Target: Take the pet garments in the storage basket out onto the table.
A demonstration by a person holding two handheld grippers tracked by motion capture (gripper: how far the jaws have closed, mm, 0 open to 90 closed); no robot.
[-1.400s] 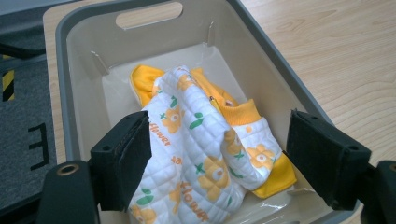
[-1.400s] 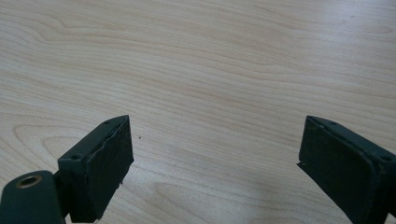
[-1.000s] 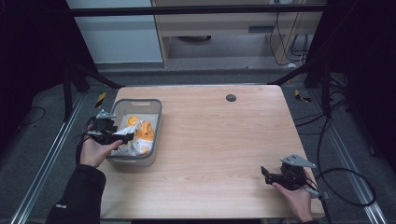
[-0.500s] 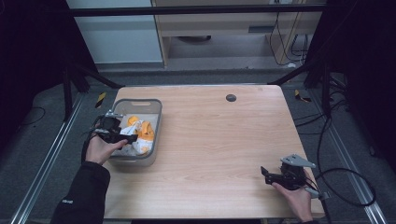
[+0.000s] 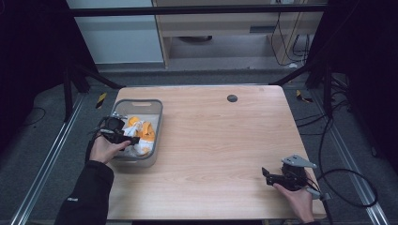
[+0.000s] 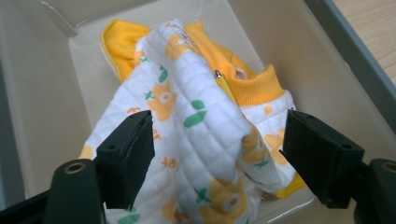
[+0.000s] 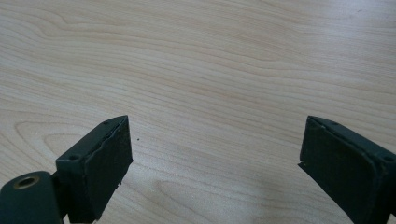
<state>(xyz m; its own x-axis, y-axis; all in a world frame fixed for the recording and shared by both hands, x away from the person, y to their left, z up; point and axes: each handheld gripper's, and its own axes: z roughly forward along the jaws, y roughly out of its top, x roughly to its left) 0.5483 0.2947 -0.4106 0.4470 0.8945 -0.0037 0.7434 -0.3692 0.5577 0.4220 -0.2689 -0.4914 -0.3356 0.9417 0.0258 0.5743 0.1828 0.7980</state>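
Down inside the grey bin (image 5: pixel 157 123), my left gripper (image 6: pixel 217 154) straddles a bunched baby garment (image 6: pixel 201 126), jaws wide but just now narrowing.

From the left gripper view I see a fold of the white quilted cloth, printed with orange flowers and green leaves, standing up between the two black pads; the left pad looks to brush the fabric while the right one is clear of it, so nothing is pinched yet. Behind the fold lies the garment's orange lining and ribbed cuff, all resting on the bin's pale floor. On the high view the bin sits at the wooden table's (image 5: pixel 216 140) left edge, with my left hand (image 5: pixel 105 150) at its near wall. Well apart, at the table's near right corner, my right gripper (image 5: pixel 266 174) hovers low over bare wood, jaws spread wide and empty.
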